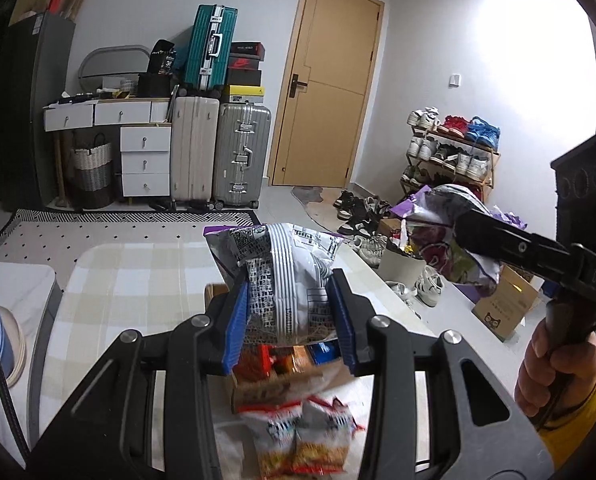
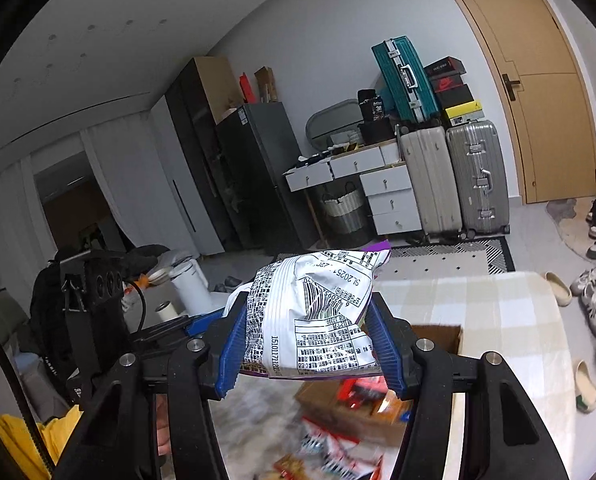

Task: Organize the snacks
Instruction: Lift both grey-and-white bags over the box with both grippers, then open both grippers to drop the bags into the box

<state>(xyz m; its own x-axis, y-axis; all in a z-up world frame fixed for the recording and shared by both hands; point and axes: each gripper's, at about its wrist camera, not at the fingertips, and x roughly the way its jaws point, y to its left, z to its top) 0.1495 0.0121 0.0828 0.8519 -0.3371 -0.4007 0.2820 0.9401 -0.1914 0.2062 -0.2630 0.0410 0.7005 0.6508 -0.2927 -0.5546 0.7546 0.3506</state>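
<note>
Above checked worktop (image 1: 110,280): left claw (image 1: 290,316) clamped on white snack bag (image 1: 286,280), printed back facing cam, held up over open cardboard box (image 1: 274,376) w/ red and blue packets inside. Right claw (image 2: 310,340) gripping second white/purple bag (image 2: 318,312), pads pressed on both sides, also lifted clear of worktop. More red-white packets (image 1: 306,440) lying just in front of box, blurred.

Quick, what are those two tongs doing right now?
Left tongs: closed on a white printed snack bag.
Right tongs: closed on a purple-edged snack bag.
</note>
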